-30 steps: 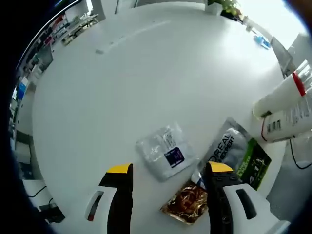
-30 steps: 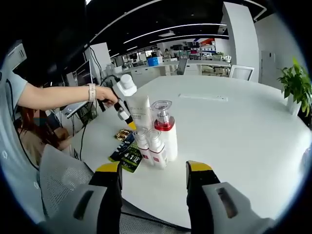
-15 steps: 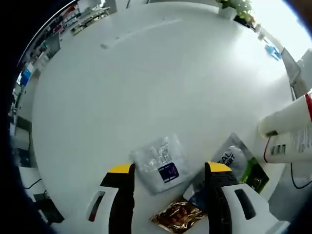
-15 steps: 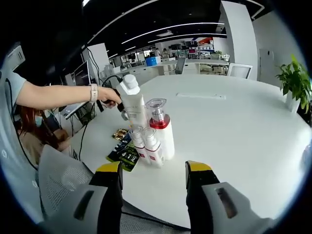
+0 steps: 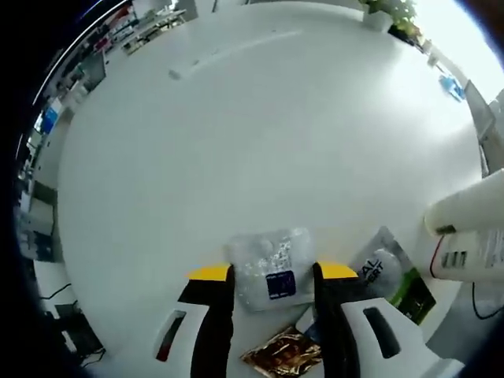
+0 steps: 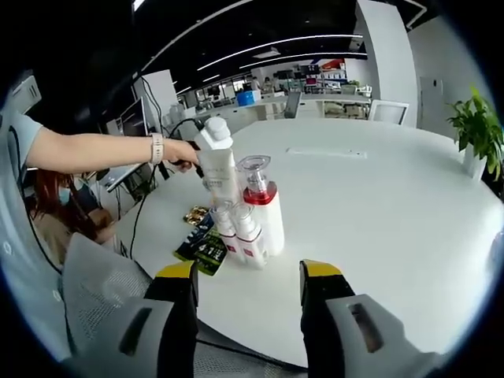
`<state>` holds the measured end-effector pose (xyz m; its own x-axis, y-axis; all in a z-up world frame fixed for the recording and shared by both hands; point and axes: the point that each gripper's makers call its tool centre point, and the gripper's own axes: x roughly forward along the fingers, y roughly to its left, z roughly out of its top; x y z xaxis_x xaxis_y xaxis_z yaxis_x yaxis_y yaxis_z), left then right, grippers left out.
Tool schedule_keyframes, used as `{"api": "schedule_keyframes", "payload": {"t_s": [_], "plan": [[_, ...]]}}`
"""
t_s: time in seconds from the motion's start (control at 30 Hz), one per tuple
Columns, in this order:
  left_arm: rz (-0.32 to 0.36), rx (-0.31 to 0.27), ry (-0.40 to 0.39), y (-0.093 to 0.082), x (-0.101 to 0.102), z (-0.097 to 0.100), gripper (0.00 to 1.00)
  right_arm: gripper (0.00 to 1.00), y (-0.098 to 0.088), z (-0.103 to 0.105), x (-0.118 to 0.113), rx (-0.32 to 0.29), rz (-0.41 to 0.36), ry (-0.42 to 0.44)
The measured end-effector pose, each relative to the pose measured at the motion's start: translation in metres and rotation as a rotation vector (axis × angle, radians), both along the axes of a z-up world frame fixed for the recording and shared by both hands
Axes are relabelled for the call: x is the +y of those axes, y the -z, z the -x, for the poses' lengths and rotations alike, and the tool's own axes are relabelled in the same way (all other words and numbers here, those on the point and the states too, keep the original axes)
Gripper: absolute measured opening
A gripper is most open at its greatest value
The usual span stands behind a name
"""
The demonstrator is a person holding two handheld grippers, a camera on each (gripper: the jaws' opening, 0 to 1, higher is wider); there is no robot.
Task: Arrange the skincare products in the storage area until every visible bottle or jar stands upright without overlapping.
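Left hand-held gripper (image 5: 272, 272) has narrowed around the clear sachet (image 5: 270, 266), pickup starting; right hand-held gripper (image 6: 248, 272) released, idle near upright bottles (image 6: 246, 214).

Four upright bottles (image 6: 244, 213), flat sachets (image 5: 272, 268)

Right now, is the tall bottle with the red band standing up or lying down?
Standing up. The red-band bottle stands upright on the table, clear cap on top, small bottles beside it.

Left gripper (image 5: 272, 272) half closed; right gripper (image 6: 248, 271) agape.
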<state>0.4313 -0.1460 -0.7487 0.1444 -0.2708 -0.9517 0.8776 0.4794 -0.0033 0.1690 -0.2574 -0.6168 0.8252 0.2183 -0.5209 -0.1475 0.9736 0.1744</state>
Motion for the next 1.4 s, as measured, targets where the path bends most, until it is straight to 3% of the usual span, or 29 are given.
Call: {"api": "schedule_keyframes", "payload": {"t_s": [0.37,0.57,0.97,1.2,1.3,1.4], "plan": [[0.003,0.001,0.077,-0.003,0.004,0.005,0.37,0.53,-0.003,0.0,0.004,-0.009,-0.004,-0.004],[0.028,-0.03,0.115,-0.014,0.002,0.001,0.37,0.56,-0.009,-0.002,0.01,-0.02,-0.023,-0.017],[0.022,-0.079,0.208,-0.038,0.016,0.006,0.37,0.71,-0.02,-0.008,0.02,-0.053,0.004,-0.038],[0.031,-0.084,0.305,-0.054,0.024,0.024,0.37,0.79,-0.021,-0.007,0.022,-0.044,0.048,-0.058],[0.052,-0.05,0.312,-0.059,0.028,0.036,0.37,0.84,-0.022,-0.007,0.023,-0.046,0.057,-0.065],[0.047,-0.054,0.351,-0.062,0.031,0.043,0.37,0.89,-0.024,-0.008,0.025,-0.057,0.062,-0.069]]}}
